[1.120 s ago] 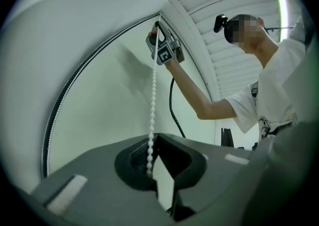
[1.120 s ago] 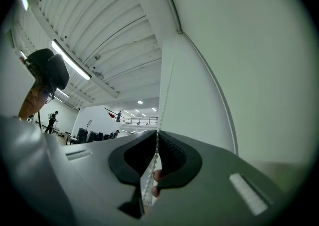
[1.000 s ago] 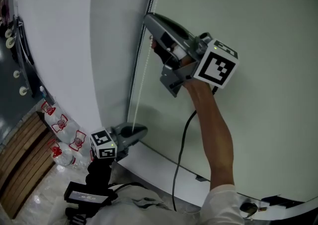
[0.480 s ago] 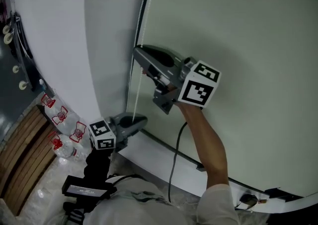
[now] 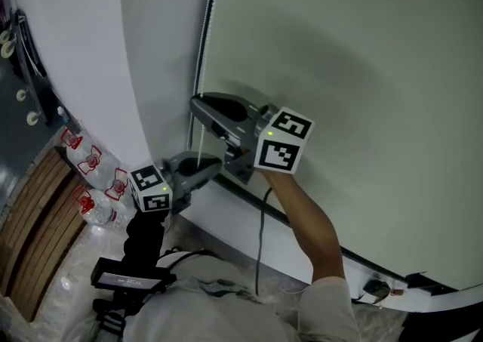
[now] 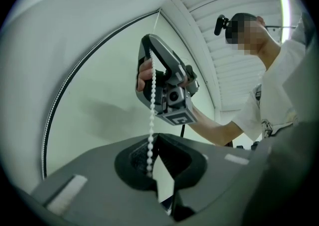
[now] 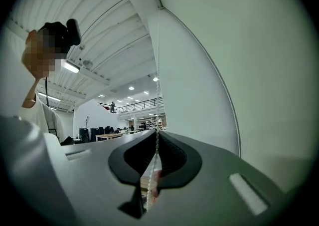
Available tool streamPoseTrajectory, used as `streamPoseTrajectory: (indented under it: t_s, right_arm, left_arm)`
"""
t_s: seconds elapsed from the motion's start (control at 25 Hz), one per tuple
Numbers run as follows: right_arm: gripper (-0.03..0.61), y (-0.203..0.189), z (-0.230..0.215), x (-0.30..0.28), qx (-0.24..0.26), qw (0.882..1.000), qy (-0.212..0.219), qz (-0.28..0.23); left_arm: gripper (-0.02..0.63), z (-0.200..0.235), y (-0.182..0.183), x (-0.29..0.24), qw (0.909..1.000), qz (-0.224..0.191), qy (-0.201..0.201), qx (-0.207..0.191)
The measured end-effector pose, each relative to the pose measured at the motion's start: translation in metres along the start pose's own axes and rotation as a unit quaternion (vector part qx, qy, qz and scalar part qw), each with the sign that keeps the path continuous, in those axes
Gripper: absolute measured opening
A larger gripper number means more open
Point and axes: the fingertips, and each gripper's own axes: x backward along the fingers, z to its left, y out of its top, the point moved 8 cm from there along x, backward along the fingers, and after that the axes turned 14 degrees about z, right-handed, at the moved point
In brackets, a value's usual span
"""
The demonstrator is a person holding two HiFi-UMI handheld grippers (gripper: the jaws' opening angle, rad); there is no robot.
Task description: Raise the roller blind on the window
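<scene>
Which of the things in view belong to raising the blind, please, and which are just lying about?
In the job: roller blind, bead chain, right claw shut on the chain, left claw around it lower down.
Lying about: water bottles, black box with cables.

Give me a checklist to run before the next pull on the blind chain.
1. Right tongs shut on bead chain: ok.
2. Left tongs gripping chain: not ok; it hangs between them, gap showing.
3. Chain straight between both tongs: ok.
4. Room for right tongs to pull lower: not ok, likely; they sit just above the left.
5. Roller blind height: cannot tell.
</scene>
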Motion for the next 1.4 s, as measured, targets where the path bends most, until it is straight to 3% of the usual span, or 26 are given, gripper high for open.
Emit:
streamPoseTrajectory:
  t_s: [0.28, 0.48, 0.52, 0.6, 1.12, 1.4]
  right_arm:
    - [0.015, -0.038, -0.005, -0.004, -0.025, 0.999, -0.002, 0.027]
    - [0.032, -0.033, -0.009, 0.004, -0.044, 0.999, 0.025, -0.002]
    - [0.101, -0.028, -0.012, 0.007, -0.036, 0.999, 0.02, -0.007]
    - [0.162, -0.007, -0.017, 0.015, -0.026, 0.999, 0.013, -0.024]
    - [0.155, 0.172, -0.021, 0.02, 0.08, 0.992, 0.007, -0.097]
    - [0.132, 0.185, -0.021, 0.02, 0.098, 0.988, 0.002, -0.119]
  left_arm:
    - [-0.002, 0.002, -0.005, 0.001, 1.0, 0.008, 0.0, 0.0]
    - [-0.002, 0.0, -0.006, -0.001, 0.9999, 0.009, -0.004, -0.002]
    - [-0.002, -0.001, -0.007, -0.002, 0.9999, 0.01, -0.007, -0.001]
    - [-0.002, -0.003, -0.008, -0.003, 0.9999, 0.01, -0.01, 0.0]
    - [-0.002, -0.001, -0.004, -0.004, 0.9999, 0.005, -0.015, 0.007]
    - [-0.002, 0.002, -0.029, -0.001, 0.9999, 0.009, -0.011, 0.004]
